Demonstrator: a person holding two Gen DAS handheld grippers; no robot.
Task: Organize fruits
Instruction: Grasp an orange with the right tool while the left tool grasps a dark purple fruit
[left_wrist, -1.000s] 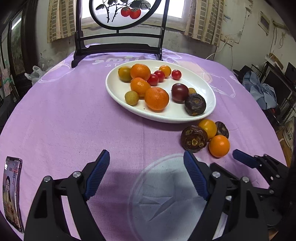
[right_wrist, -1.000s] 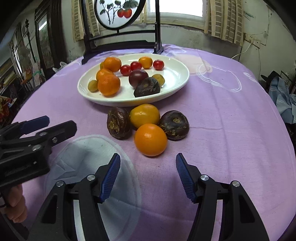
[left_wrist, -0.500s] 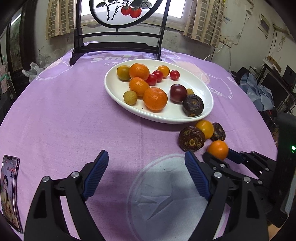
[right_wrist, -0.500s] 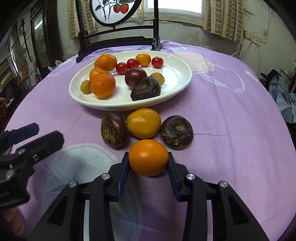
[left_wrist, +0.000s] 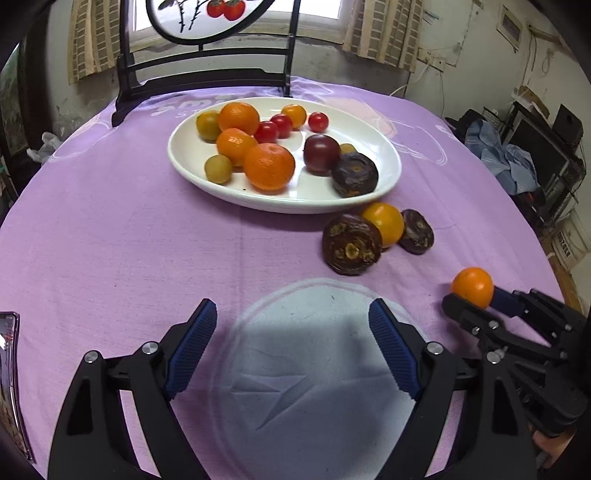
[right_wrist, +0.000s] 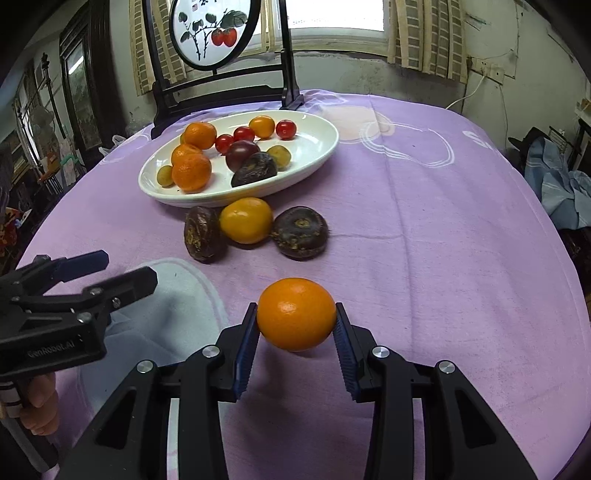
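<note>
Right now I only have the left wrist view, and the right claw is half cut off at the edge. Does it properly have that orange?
Observer: Yes. In the right wrist view the right claw has just been closing, and both blue pads press the orange between them.
Operator: The dark brown fruit behind the yellow-orange fruit, how does it lie?
Observer: The dark brown fruit lies flat, scar up, right beside the yellow-orange fruit.
Operator: And my left claw?
Observer: A hand shows below the left claw, gripping its handle.

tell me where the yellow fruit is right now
On the purple cloth just in front of the white plate, the yellow fruit sits wedged between two dark wrinkled fruits.
</note>
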